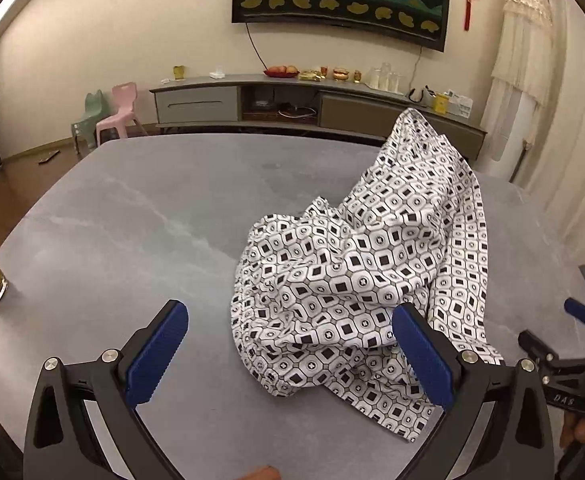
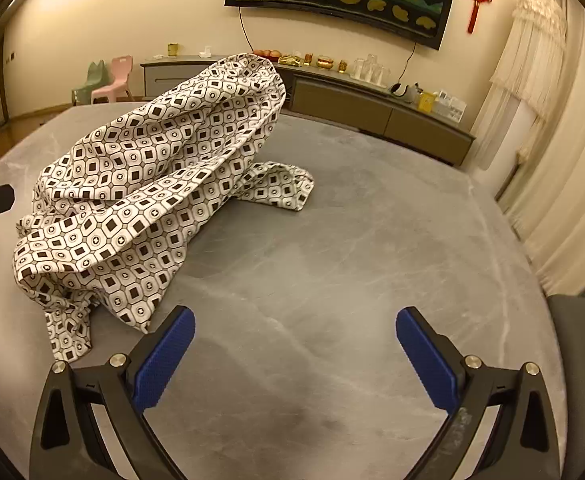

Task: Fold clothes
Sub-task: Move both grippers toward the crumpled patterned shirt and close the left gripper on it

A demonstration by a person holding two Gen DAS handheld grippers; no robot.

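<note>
The left gripper (image 1: 290, 354) is held wide open and empty at the bottom of its frame, so cloth can be taken between its fingers. The right gripper (image 2: 295, 356) is held wide open too, over bare table (image 2: 352, 240). The patterned garment (image 1: 372, 272) is heaped in a lump right of middle in the left view, upper left in the right view. No fold is seen yet; it probably must be spread flat first.
</note>
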